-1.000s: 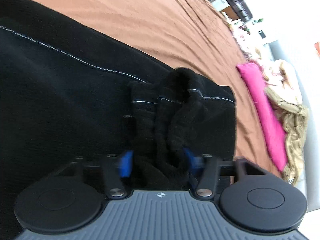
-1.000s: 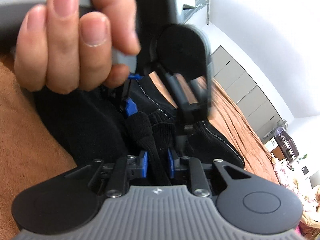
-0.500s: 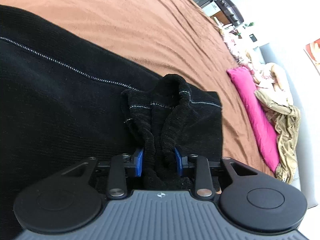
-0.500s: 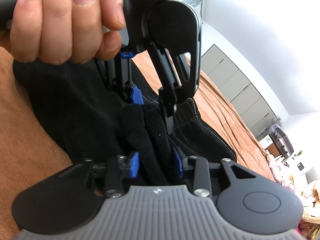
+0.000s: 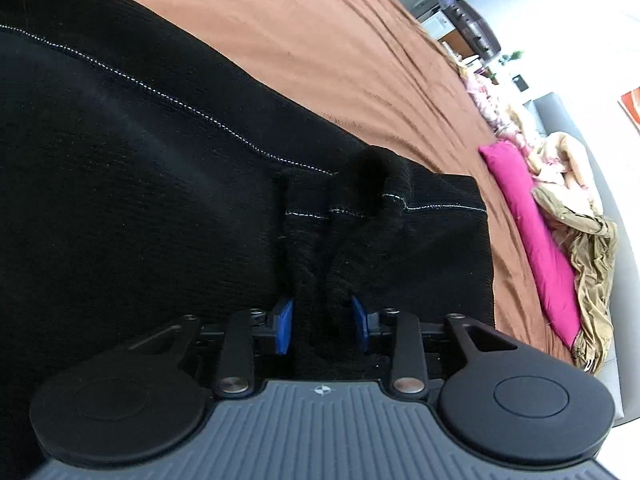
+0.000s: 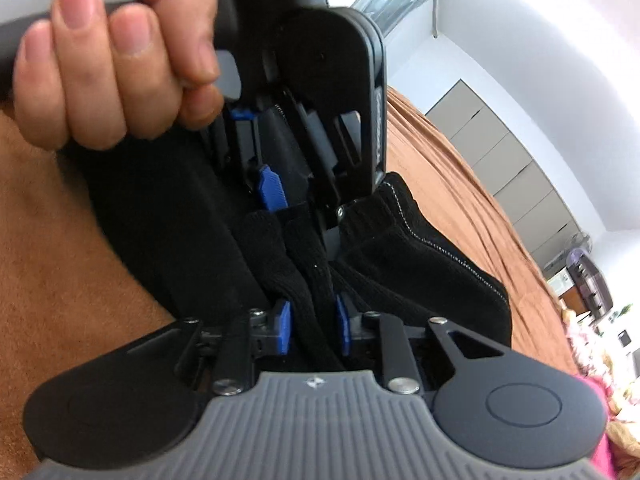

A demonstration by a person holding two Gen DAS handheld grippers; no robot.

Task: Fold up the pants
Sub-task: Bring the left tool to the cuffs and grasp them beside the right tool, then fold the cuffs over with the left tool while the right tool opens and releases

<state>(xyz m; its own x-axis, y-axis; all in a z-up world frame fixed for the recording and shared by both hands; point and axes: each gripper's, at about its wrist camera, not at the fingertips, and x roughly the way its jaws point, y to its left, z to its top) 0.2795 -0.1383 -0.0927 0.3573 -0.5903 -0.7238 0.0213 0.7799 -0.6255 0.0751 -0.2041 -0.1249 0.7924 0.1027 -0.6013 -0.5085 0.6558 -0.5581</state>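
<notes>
Both claws clamp bunched pants (image 5: 160,184): left claw (image 5: 322,324) and right claw (image 6: 313,328), narrowly parted, on bed (image 5: 320,40).

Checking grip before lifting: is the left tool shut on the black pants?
Shut: the left tool has bunched fabric of the black knit pants pinched between its blue pads.

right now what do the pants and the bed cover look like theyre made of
The pants look like a thick black knit, maybe wool or acrylic: ribbed texture, matte, with a pale stitched seam line, and soft enough to bunch between the left gripper and right gripper. The bed cover looks like brown brushed or suede-like fabric, matte with faint nap streaks; the exact fibre can't be told.
</notes>
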